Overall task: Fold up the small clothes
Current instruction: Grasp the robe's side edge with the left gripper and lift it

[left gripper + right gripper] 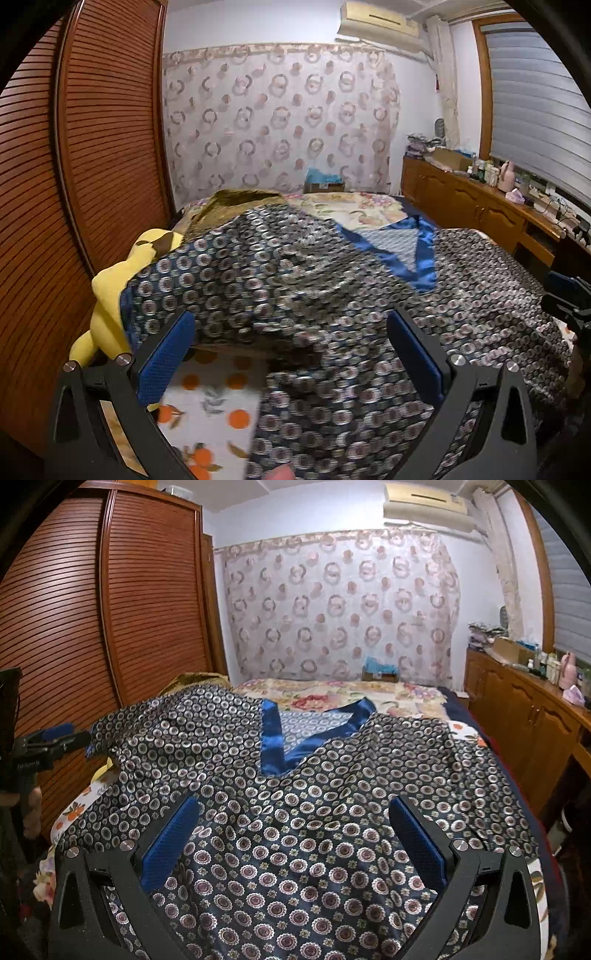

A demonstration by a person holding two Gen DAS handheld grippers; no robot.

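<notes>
Patterned top (pixel 295 812) is spread across the bed (pixel 351 690), wardrobe (pixel 110 609) on the left, yellow plush (pixel 110 295) poking out beside it. Left gripper (pixel 291 354) and right gripper (pixel 295 834) both gape wide, gripping nothing.

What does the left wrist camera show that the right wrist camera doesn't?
Only the left wrist view shows the yellow plush toy beside the wardrobe and the shirt's near-left part lifted off the orange-print sheet. Only the right wrist view shows the whole blue V collar and the hem lying flat. Both show the patterned shirt on the bed, and open jaws.
</notes>
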